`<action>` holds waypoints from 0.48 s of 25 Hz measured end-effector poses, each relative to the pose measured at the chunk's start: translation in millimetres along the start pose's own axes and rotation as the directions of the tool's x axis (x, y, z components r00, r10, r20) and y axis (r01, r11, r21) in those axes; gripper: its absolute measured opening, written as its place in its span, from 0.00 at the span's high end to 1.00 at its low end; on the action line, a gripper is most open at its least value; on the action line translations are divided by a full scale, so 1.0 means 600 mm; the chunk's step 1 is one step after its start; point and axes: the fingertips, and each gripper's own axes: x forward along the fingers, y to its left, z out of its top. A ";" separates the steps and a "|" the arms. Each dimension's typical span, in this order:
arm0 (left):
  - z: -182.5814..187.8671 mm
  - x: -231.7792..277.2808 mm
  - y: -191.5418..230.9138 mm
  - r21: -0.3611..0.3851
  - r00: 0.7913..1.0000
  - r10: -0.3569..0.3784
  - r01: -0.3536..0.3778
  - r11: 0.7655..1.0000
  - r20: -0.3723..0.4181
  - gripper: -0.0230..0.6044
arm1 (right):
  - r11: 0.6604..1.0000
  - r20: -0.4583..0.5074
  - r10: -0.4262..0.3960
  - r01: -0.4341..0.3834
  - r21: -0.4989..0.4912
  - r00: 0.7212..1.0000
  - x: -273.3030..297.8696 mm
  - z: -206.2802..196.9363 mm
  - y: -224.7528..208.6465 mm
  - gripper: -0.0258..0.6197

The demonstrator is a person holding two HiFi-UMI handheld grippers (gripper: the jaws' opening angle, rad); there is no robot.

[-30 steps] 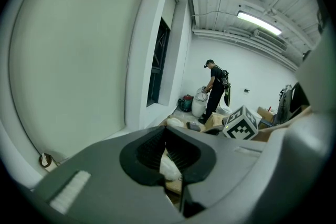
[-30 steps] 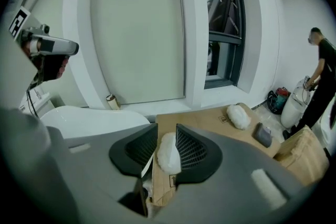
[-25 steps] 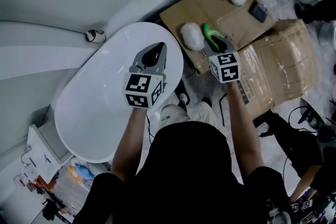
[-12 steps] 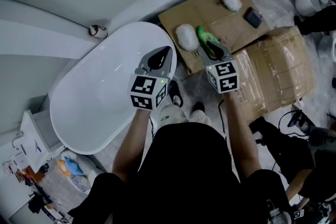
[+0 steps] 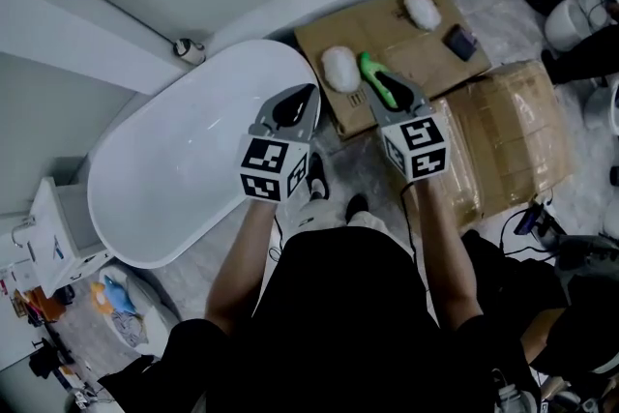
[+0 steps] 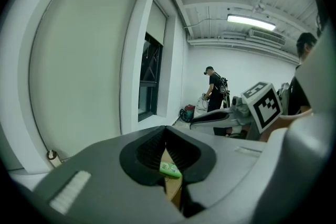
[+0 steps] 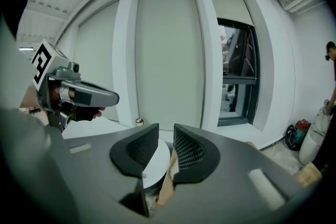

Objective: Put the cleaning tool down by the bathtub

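cardboard (image 5: 387, 24) beside the tub (image 5: 174, 179) carries the green tool (image 5: 371, 71), at the tub's 2 o'clock, just beside a white pad (image 5: 340, 68). the right claw (image 5: 380, 90) sits right at the tool's near end. its jaws are apart and closing, and its own view shows nothing between them. the left claw (image 5: 308, 95), pressed together and empty, hangs over the tub's rim.

the likely slip: the closing right claw sits so near the tool that it could nip or nudge its handle, dragging it off the cardboard as the hand pulls away. the left claw could knock the tub rim if lowered.
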 end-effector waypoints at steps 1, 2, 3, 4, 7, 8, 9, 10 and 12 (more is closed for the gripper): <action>0.004 -0.008 -0.008 0.005 1.000 0.006 -0.006 1.000 0.009 0.96 | 1.000 0.012 0.008 -0.007 -0.010 1.000 -0.013 0.007 0.005 0.81; 0.009 -0.015 -0.016 0.009 1.000 0.011 -0.011 1.000 0.019 0.96 | 1.000 0.023 0.014 -0.013 -0.019 1.000 -0.026 0.013 0.009 0.82; 0.013 -0.023 -0.022 0.014 0.999 0.016 -0.017 1.000 0.028 0.96 | 0.999 0.034 0.019 -0.018 -0.026 0.999 -0.038 0.019 0.013 0.82; 0.017 -0.031 -0.028 0.017 0.999 0.022 -0.022 1.000 0.036 0.96 | 0.999 0.046 0.024 -0.022 -0.033 0.999 -0.050 0.024 0.017 0.82; 0.025 -0.053 -0.040 0.020 0.998 0.039 -0.040 0.999 0.058 0.96 | 0.998 0.081 0.042 -0.038 -0.048 0.996 -0.081 0.037 0.030 0.85; 0.028 -0.060 -0.043 0.019 0.997 0.044 -0.045 0.999 0.064 0.96 | 0.998 0.089 0.049 -0.045 -0.053 0.995 -0.090 0.041 0.035 0.85; 0.032 -0.067 -0.046 0.018 0.996 0.048 -0.049 0.999 0.070 0.96 | 0.997 0.097 0.056 -0.051 -0.057 0.994 -0.098 0.046 0.039 0.85; 0.036 -0.074 -0.049 0.018 0.996 0.051 -0.053 0.998 0.076 0.96 | 0.997 0.104 0.062 -0.056 -0.061 0.993 -0.106 0.050 0.044 0.86; 0.040 -0.087 -0.059 0.017 0.995 0.056 -0.057 0.998 0.086 0.96 | 0.996 0.116 0.069 -0.062 -0.066 0.991 -0.121 0.055 0.051 0.87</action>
